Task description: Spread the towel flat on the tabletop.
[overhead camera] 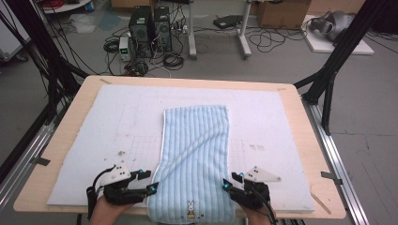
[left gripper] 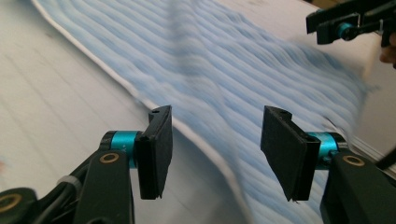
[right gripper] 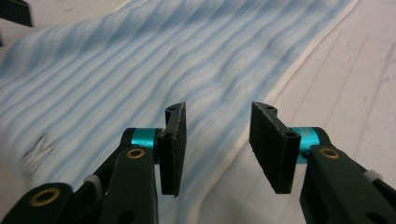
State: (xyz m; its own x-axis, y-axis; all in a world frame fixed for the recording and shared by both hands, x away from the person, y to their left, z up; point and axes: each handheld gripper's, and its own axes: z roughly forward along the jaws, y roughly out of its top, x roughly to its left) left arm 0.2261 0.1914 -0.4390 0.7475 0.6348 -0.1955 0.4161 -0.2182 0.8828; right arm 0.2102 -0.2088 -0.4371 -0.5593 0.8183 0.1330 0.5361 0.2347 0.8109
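A light blue striped towel (overhead camera: 195, 154) with a white edge and a small rabbit print lies lengthwise on the white mat (overhead camera: 117, 122), its near end hanging over the table's front. My left gripper (overhead camera: 146, 181) is open at the towel's near left edge, with that edge (left gripper: 205, 140) running between the jaws. My right gripper (overhead camera: 233, 181) is open at the near right edge, the towel (right gripper: 187, 70) spreading ahead of its jaws. Neither holds anything. The right gripper (left gripper: 348, 25) also appears far off in the left gripper view.
The mat covers most of a wooden table (overhead camera: 305, 136). Black frame legs (overhead camera: 335, 65) stand at both sides. Computer towers (overhead camera: 150, 30), cables and boxes sit on the floor beyond the far edge.
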